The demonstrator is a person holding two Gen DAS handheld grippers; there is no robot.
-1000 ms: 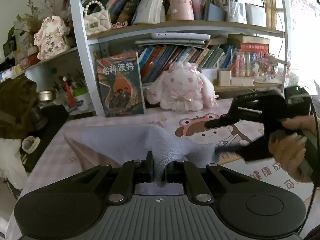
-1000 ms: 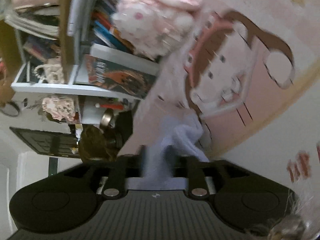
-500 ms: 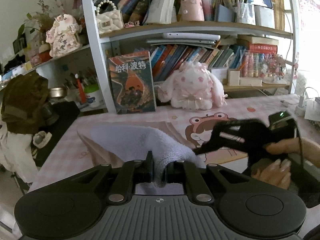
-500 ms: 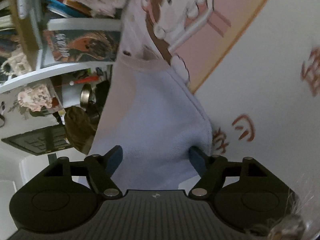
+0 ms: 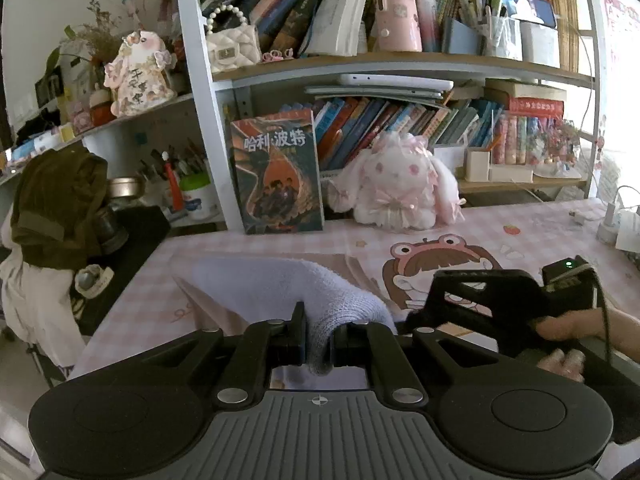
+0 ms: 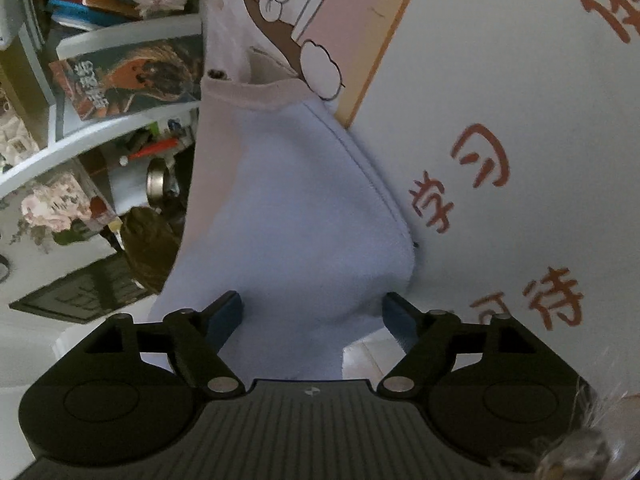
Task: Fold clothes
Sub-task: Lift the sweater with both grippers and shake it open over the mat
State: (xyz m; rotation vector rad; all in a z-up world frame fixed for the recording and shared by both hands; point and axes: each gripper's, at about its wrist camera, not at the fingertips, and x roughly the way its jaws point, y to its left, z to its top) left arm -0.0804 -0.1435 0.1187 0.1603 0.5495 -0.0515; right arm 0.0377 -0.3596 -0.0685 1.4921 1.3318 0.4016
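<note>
- The left gripper (image 5: pixel 319 338) is pinched tight on a fold of the soft light blue cloth (image 5: pixel 280 288).
- The rest of the cloth lies on the pink worktop (image 5: pixel 500 232), in front of a big book (image 5: pixel 278 178) and a fluffy pink bunny toy (image 5: pixel 396 188).
- The right gripper (image 6: pixel 314 316) has its jaws wide apart, with the cloth between them.
- A hand (image 5: pixel 572 326) holds the right gripper.

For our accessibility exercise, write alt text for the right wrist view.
The right gripper, fingers spread open, frames a pale blue fleece garment lying on a cartoon-print table mat. A bookshelf appears tilted at the left.
</note>
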